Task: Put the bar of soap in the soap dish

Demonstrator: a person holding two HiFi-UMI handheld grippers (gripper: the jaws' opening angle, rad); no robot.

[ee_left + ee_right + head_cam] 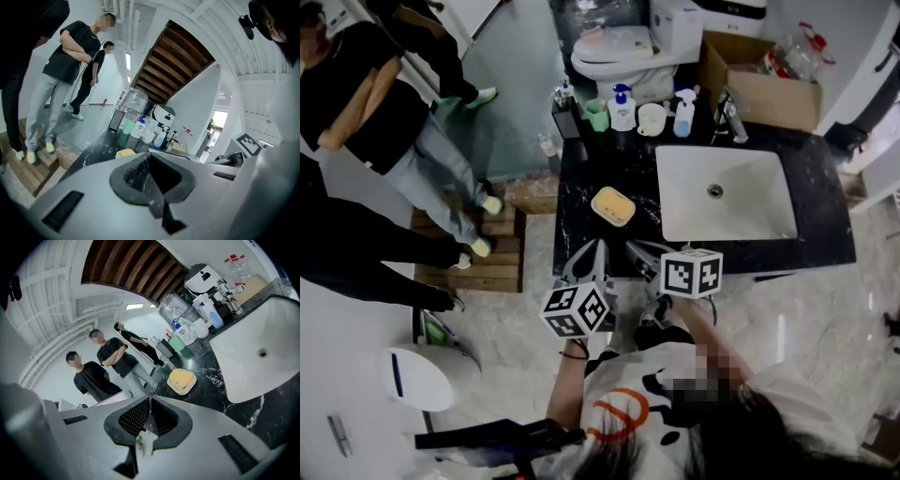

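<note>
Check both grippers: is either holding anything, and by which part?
Nothing is held. The left gripper and right gripper are both shut on nothing; the soap lies in the dish.

Shells of my left tongs [149,158] and right tongs [150,401] read as matt grey plastic; pads [135,416] dark, ribbed, rubbery. Just ahead of both tips: countertop [206,394] of glossy black stone with white veins, and a soap dish [179,390] of smooth pale plastic holding a dull yellow bar of soap [182,377]. Ahead-right of my right tongs the sink [243,357] is glossy white and the tap [729,114] bright metal; left of my left tongs are rough bare wooden steps [492,258].
</note>
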